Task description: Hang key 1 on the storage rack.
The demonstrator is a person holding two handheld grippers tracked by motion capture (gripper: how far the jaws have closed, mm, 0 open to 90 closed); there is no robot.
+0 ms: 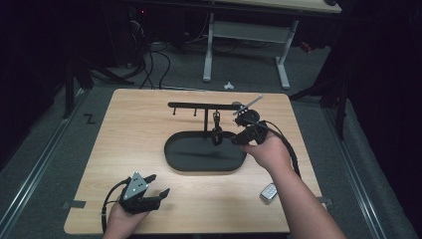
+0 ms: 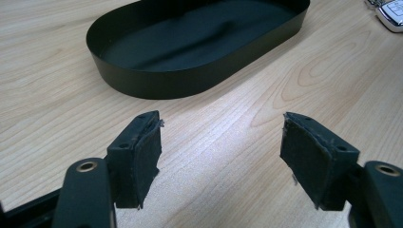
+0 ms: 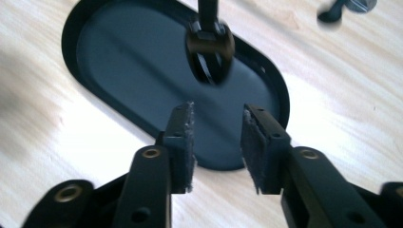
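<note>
A black oval tray [image 1: 175, 155] lies mid-table with a black rack [image 1: 199, 105] of small hooks standing over its far edge. A black looped item [image 1: 217, 130] hangs from one hook above the tray. My right gripper [image 1: 237, 140] hovers at the tray's right end, just right of that item. In the right gripper view the jaws of the right gripper [image 3: 217, 142] stand apart over the tray [image 3: 133, 61] with nothing between them, and the looped item [image 3: 209, 50] hangs ahead. My left gripper [image 1: 158, 184] rests near the table's front left. Its jaws are wide apart and empty [image 2: 221, 156].
A silver car key fob [image 1: 268, 191] lies on the wooden table near the front right, by my right forearm; the left gripper view has it [image 2: 392, 14] at the top right. A white-legged desk [image 1: 249, 35] and cables stand on the floor beyond the table.
</note>
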